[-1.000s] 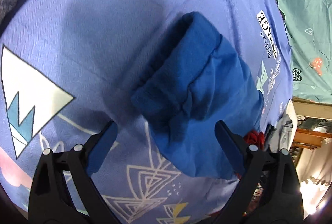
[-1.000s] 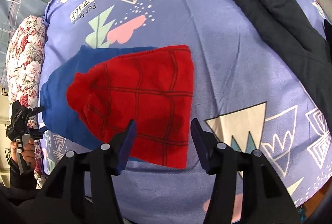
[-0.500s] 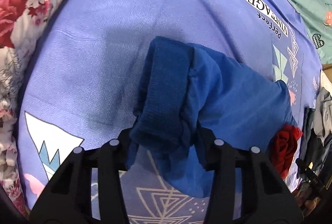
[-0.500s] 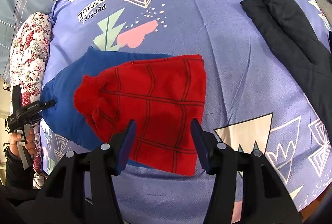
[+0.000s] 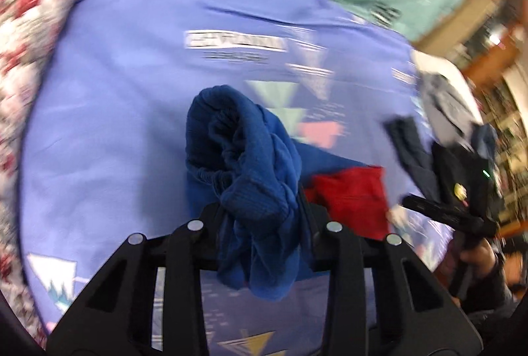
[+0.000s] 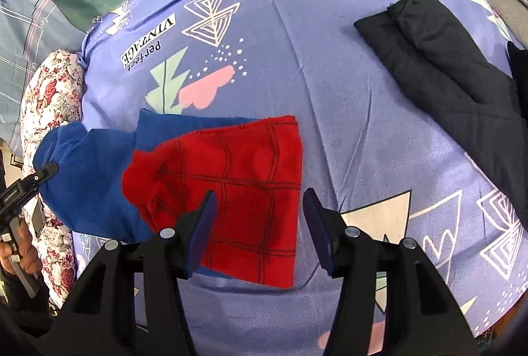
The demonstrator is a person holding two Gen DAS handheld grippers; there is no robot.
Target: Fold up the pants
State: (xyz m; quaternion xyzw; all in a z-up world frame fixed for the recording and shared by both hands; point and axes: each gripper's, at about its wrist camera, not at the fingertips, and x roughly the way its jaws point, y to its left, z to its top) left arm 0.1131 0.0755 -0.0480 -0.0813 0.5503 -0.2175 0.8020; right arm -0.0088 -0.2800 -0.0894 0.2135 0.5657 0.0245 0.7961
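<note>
While its jaws, just closing, pinch the blue end of the pants (image 5: 250, 164), the left gripper (image 5: 260, 217) should carry it squarely over the red part; the right gripper (image 6: 260, 224) hovers open, empty.

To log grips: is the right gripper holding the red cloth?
No, the right gripper hangs open above the red cloth, its pads apart.

Pants (image 6: 214, 191) on bedspread (image 6: 313, 92); second garment (image 6: 445, 65) well apart, right; pillow (image 6: 49, 125) at left edge.

Bare sheet (image 6: 330, 98) between pants (image 6: 231, 197), dark garment (image 6: 445, 65)
</note>
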